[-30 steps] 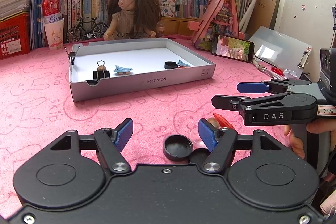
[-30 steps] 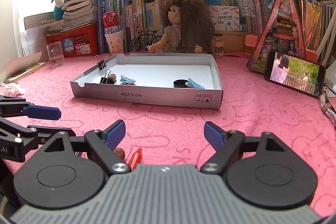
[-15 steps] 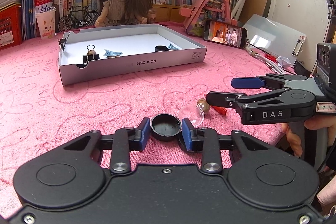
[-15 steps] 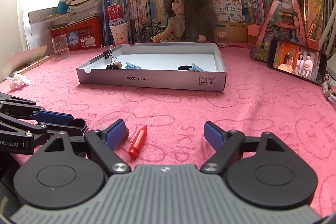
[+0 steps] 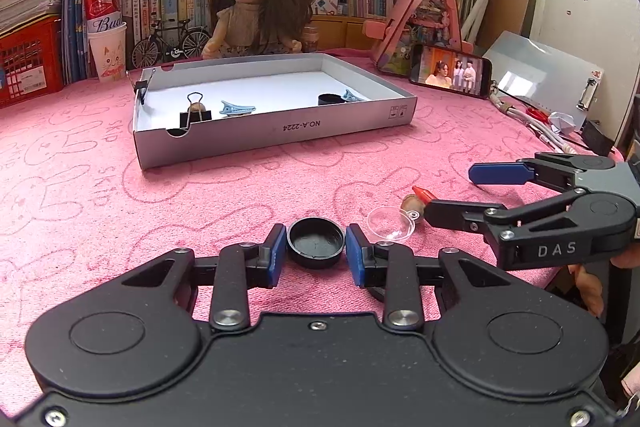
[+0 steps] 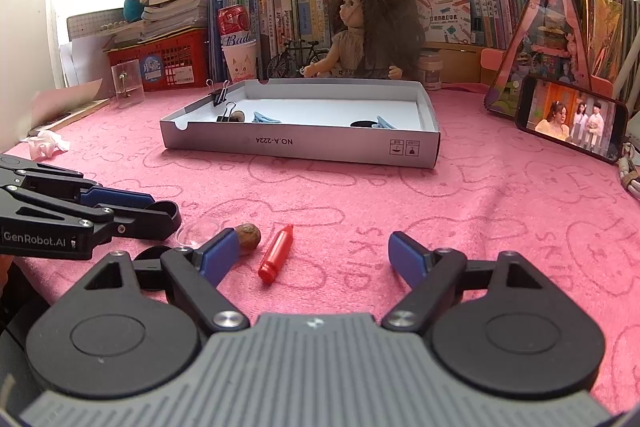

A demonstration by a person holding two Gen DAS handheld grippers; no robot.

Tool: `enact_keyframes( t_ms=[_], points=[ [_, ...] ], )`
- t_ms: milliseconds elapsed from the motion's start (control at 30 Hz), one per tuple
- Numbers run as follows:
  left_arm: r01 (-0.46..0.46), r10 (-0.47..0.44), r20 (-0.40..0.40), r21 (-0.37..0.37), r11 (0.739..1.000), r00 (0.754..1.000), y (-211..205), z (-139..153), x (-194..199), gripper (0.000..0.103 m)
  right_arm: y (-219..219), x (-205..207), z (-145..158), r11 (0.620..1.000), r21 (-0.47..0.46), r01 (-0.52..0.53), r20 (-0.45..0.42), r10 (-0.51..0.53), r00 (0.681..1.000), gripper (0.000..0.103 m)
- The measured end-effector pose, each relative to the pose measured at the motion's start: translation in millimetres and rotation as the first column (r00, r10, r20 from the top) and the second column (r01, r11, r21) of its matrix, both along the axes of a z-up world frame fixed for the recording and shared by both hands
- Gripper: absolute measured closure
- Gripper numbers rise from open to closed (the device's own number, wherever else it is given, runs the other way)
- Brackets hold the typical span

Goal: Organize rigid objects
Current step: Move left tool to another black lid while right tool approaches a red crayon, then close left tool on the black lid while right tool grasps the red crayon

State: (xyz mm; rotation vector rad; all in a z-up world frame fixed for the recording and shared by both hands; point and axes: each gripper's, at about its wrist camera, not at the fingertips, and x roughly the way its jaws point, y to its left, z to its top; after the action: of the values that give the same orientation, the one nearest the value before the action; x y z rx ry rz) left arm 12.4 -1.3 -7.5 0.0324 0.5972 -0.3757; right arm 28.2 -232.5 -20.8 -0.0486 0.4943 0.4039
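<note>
My left gripper is shut on a round black cap, held open side up just over the pink cloth. In the right wrist view the left gripper enters from the left with the cap in it. A clear plastic dome, a brown nut and a red crayon-shaped piece lie close together on the cloth. My right gripper stands open just behind them, nothing between its fingers. A second black disc lies beneath. The white box tray sits further back.
The tray holds binder clips, blue hair clips and a black cap. Behind it sit a doll, books and a red basket. A phone leans at right with cables beside it. A crumpled tissue lies at left.
The left gripper's jaws have closed on the black cap, which lay loose between them a second ago. The right gripper has stayed open and roughly in place.
</note>
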Motion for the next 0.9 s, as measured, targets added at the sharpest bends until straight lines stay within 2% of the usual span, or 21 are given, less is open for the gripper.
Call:
enact_keyframes(
  t_ms=[167, 233, 333, 400, 667, 733, 900],
  points=[
    [-0.019, 0.019, 0.003, 0.001, 1.0, 1.0, 3.0, -0.5, 2.1, 0.073, 0.2, -4.7, -0.7, 0.999, -0.033, -0.005, 0.005, 0.006, 1.0, 0.016],
    [-0.024, 0.024, 0.003, 0.0, 1.0, 1.0, 3.5, -0.7, 2.7, 0.073, 1.3, -6.9, -0.9, 0.998, -0.061, -0.004, 0.01, 0.005, 1.0, 0.032],
    [-0.026, 0.026, 0.004, 0.0, 1.0, 1.0, 3.4, -1.1, 2.7, 0.073, 1.8, -8.2, 0.9, 0.996, -0.088, 0.009, 0.017, -0.007, 1.0, 0.046],
    [-0.026, 0.026, 0.005, 0.001, 1.0, 1.0, 3.2, -1.3, 2.4, 0.073, 1.4, -7.0, 1.7, 0.995, -0.097, 0.03, 0.02, -0.028, 0.999, 0.051],
    [-0.027, 0.027, 0.004, 0.0, 1.0, 1.0, 3.1, -1.7, 2.4, 0.073, -5.2, 0.9, 1.5, 0.99, -0.107, 0.095, 0.018, -0.094, 0.995, 0.051],
    [-0.027, 0.027, 0.005, -0.001, 1.0, 1.0, 3.1, -1.8, 2.3, 0.073, -6.7, 1.2, 1.5, 0.989, -0.113, 0.1, 0.019, -0.099, 0.995, 0.045],
    [-0.031, 0.031, 0.005, -0.004, 1.0, 1.0, 5.3, -2.0, 3.5, 0.072, -11.5, 3.4, 1.9, 0.983, -0.124, 0.132, 0.02, -0.131, 0.991, 0.04]
  ],
)
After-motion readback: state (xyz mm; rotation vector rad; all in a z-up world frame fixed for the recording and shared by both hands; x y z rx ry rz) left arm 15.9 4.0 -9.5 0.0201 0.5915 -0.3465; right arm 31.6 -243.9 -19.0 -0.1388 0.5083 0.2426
